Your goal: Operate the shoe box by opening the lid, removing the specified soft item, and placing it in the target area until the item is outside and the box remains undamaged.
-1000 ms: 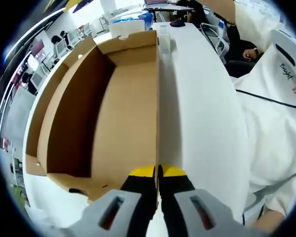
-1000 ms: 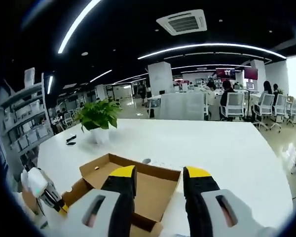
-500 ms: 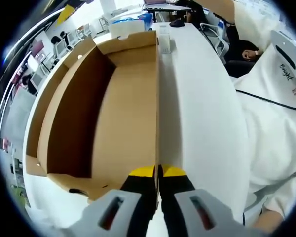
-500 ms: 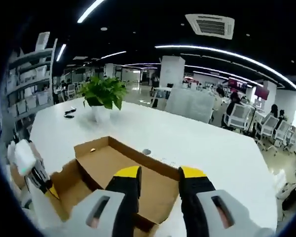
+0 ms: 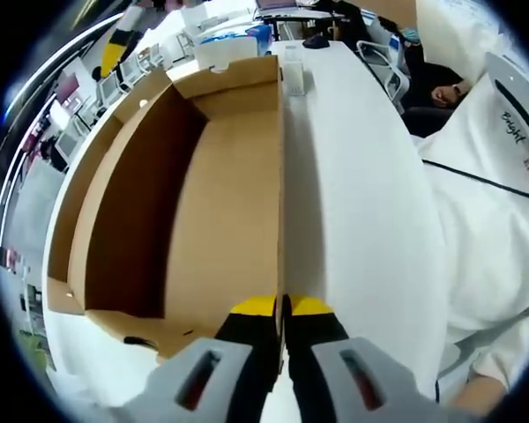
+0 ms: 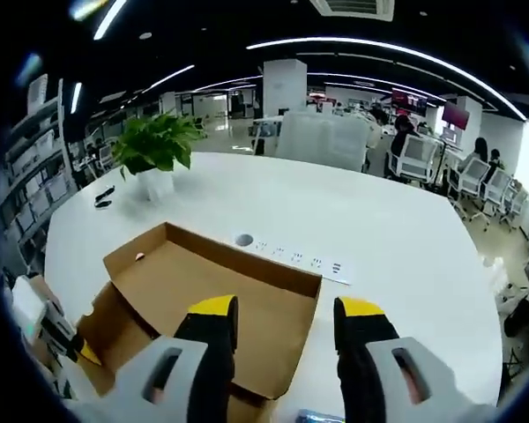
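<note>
Shoe box (image 6: 213, 304) lay open on the white table (image 6: 397, 238) just ahead of your wide-open, empty right gripper (image 6: 285, 319), while your left gripper (image 5: 282, 307) pinched its upright side wall (image 5: 280, 176); you needed that hold gentle and steady.

open office, white table (image 6: 397, 256), potted plant (image 6: 154, 145), ceiling light strips (image 6: 379, 48).
</note>
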Demonstrator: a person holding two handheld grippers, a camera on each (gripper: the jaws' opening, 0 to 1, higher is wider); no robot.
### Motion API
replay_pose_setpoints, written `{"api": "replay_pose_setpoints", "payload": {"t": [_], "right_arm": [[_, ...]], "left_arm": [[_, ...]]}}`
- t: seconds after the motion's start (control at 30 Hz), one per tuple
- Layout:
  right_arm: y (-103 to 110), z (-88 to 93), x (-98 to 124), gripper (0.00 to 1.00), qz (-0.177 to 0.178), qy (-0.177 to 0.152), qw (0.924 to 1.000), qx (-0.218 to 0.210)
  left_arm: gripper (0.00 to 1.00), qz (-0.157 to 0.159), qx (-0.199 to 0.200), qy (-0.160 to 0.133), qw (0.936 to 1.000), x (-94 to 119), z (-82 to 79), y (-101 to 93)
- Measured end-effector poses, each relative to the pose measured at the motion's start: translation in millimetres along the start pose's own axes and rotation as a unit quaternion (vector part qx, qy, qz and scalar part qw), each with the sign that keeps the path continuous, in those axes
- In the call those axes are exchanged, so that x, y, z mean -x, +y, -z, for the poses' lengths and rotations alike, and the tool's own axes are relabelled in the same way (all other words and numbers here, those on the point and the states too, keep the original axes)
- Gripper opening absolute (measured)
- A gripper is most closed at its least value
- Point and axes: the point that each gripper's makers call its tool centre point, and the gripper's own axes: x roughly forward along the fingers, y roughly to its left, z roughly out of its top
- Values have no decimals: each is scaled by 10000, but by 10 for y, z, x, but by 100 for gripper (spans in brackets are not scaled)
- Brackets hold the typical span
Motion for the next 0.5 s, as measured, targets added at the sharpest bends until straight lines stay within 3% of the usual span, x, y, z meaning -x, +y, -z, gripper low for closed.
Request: {"api": "replay_pose_setpoints", "payload": {"t": [0.1, 0.27, 0.4, 0.5], "right_arm": [[-66, -8, -81, 45, 195, 189, 9996, 45], [-53, -38, -89, 49, 167, 123, 9994, -260], [-67, 43, -92, 48, 225, 293, 9993, 5], [-63, 43, -110, 48, 165, 249, 9995, -77]], "left_arm": [[2, -4, -1, 3, 10000, 0, 0, -2], [2, 3, 0, -9, 10000, 2, 0, -5], [2, -7, -8, -19, 10000, 1, -2, -8], [2, -6, -15, -19, 10000, 0, -3, -8]]}}
